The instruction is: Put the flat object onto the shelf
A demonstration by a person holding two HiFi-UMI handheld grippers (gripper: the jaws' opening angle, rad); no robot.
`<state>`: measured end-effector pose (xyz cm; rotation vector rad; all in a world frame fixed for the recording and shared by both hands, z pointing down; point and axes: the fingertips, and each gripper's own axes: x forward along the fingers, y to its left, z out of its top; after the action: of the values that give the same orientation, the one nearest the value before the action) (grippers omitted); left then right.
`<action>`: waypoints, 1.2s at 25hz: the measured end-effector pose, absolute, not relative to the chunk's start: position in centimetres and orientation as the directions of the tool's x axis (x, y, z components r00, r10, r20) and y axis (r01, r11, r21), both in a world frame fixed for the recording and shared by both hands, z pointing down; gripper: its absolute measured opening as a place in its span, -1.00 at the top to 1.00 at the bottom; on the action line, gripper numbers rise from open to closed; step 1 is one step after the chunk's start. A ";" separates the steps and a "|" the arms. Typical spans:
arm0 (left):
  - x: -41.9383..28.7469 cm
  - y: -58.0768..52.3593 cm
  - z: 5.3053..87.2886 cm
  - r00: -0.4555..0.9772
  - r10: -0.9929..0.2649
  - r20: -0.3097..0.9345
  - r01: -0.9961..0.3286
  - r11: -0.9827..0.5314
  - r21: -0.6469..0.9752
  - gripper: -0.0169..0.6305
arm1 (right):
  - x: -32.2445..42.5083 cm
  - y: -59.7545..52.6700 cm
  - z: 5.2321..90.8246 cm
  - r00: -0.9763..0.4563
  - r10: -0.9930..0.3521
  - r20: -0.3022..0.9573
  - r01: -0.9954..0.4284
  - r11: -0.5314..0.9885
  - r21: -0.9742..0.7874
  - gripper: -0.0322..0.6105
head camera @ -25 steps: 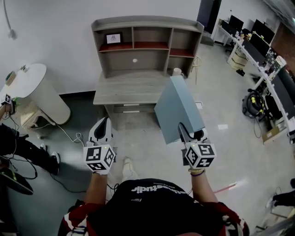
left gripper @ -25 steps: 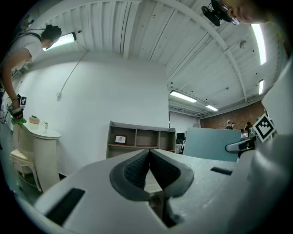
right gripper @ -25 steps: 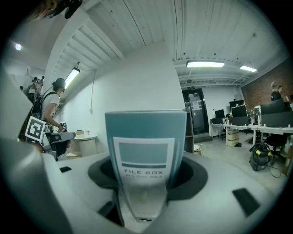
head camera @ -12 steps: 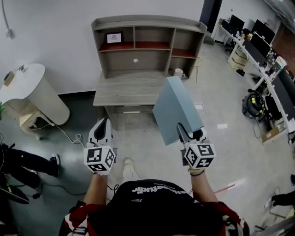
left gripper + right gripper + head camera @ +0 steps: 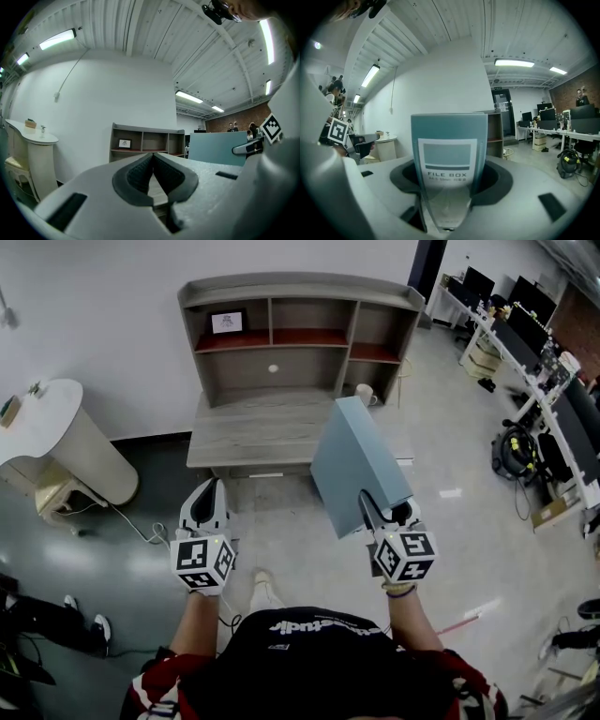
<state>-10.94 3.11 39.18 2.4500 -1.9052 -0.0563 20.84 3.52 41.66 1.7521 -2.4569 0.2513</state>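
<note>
A flat grey-blue file box stands on edge in my right gripper, whose jaws are shut on its spine. In the right gripper view the box's labelled spine fills the space between the jaws. The grey wooden shelf unit with red-lined compartments stands ahead against the white wall, on a grey desk. My left gripper is held beside the right one, jaws shut with nothing between them; its pads meet in the left gripper view, where the shelf unit shows beyond them.
A small framed picture sits in the shelf's upper left compartment. A white mug stands on the desk's right end. A white rounded cabinet is at the left. Office desks with monitors line the right side.
Both grippers and the file box have moved forward towards the desk and shelf unit, which now sit a little closer. The grip on the box is unchanged.
</note>
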 end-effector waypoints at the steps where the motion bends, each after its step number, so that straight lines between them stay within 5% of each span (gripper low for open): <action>1: -11.0 2.5 39.1 0.248 -0.969 -0.007 -0.967 -0.248 0.052 0.93 | 20.7 3.0 41.7 -0.326 -0.926 0.189 -0.945 0.319 -0.068 0.04; 30: -18.9 -11.5 37.9 0.318 -0.948 -0.025 -0.946 -0.319 0.052 0.93 | 13.2 -9.1 40.1 -0.252 -0.951 0.180 -0.967 0.244 -0.065 0.03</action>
<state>-18.87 -11.54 37.86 2.5275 -1.8171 -0.0782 13.16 -9.12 40.12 1.8539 -2.3952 0.2475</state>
